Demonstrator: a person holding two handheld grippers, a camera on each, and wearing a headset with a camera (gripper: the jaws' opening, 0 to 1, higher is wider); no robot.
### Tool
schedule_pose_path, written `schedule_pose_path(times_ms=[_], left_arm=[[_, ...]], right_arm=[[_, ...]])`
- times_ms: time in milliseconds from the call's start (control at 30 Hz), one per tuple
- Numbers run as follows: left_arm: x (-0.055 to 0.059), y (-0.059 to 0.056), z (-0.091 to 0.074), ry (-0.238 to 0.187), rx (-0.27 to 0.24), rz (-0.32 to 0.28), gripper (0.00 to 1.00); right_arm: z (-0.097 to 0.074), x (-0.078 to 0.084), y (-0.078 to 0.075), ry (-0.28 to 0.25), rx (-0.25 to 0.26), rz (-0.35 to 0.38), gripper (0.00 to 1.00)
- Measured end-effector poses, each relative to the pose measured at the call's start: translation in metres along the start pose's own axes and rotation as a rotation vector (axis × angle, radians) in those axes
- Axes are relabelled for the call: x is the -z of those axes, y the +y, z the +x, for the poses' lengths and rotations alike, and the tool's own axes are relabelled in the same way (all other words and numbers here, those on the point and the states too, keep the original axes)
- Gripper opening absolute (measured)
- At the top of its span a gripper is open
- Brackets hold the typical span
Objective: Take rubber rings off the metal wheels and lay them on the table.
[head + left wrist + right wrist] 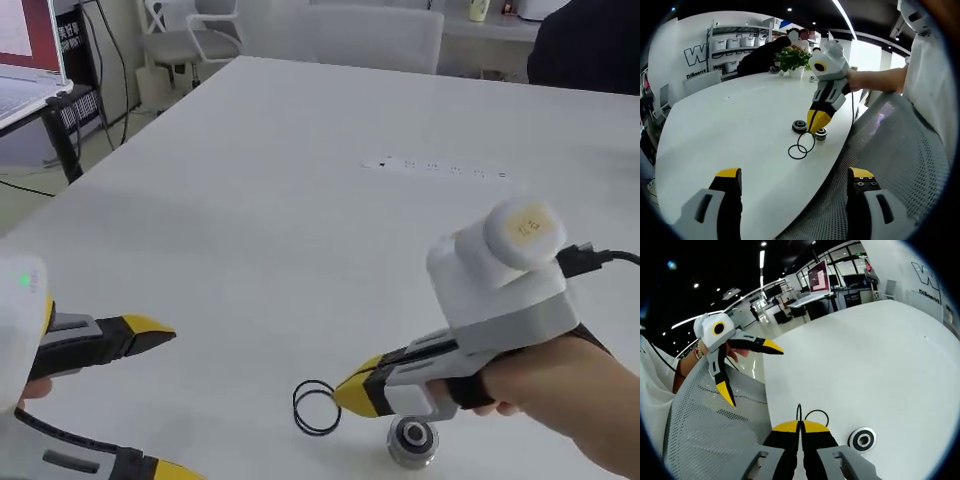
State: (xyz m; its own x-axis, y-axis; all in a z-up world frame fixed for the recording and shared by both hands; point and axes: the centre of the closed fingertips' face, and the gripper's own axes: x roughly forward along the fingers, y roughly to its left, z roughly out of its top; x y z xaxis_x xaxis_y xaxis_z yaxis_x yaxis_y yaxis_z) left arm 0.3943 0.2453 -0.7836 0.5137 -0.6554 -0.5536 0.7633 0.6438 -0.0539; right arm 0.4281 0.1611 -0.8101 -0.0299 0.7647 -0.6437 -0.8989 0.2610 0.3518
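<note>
Right tongs: held in the person's right hand low over the white table, near its close edge. The jaws are closed, with the yellow tips pressed together. In the right gripper view a thin black strand of the rubber ring comes out from between the closed tips, so the tongs appear to pinch it.

Rubber ring: lies flat on the table directly ahead of the right tongs' tips and touches them. It shows as two overlapping black loops. Whether this is one twisted ring or two rings cannot be told.

Metal wheel: rests on the table just beside the right tongs, near the table edge and apart from the ring. In the left gripper view a second metal wheel sits close beside the first, on the far side of the right tongs' tips.

Left tongs: held off the table edge, well apart from the ring and the wheels. The jaws are spread wide and grip nothing.

Other items: a white power strip lies further along the table. A grey mesh chair stands against the table edge beside the person
</note>
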Motion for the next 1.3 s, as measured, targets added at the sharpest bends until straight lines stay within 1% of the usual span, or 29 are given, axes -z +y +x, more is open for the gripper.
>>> schedule_pose_path(times_ms=[67,200,300,433,600,867,1067,1300], left_arm=[[0.001,0.001,0.0,0.0,-0.001,-0.006,0.85],[0.005,0.003,0.0,0.016,-0.01,-0.004,0.85],[0.003,0.003,0.0,0.004,-0.015,-0.013,0.85],[0.005,0.004,0.0,0.004,-0.016,-0.032,0.84],[0.004,0.006,0.0,-0.006,-0.022,-0.057,0.83],[0.004,0.006,0.001,-0.01,-0.027,-0.069,0.82],[0.004,0.008,0.001,-0.013,-0.033,-0.082,0.82],[0.004,0.008,0.001,-0.017,-0.036,-0.09,0.82]], right_arm=[[0.002,0.001,-0.003,-0.007,0.006,0.018,0.0],[0.007,0.008,-0.006,-0.007,0.002,0.062,0.0],[0.01,0.011,-0.009,-0.009,0.01,0.086,0.0],[0.013,0.012,-0.011,-0.008,0.013,0.098,0.0],[0.012,0.01,-0.012,-0.022,0.007,0.113,0.0],[0.013,0.009,-0.015,-0.043,-0.01,0.158,0.0],[0.015,0.011,-0.018,-0.042,-0.008,0.179,0.0],[0.016,0.013,-0.025,-0.039,0.015,0.201,0.0]])
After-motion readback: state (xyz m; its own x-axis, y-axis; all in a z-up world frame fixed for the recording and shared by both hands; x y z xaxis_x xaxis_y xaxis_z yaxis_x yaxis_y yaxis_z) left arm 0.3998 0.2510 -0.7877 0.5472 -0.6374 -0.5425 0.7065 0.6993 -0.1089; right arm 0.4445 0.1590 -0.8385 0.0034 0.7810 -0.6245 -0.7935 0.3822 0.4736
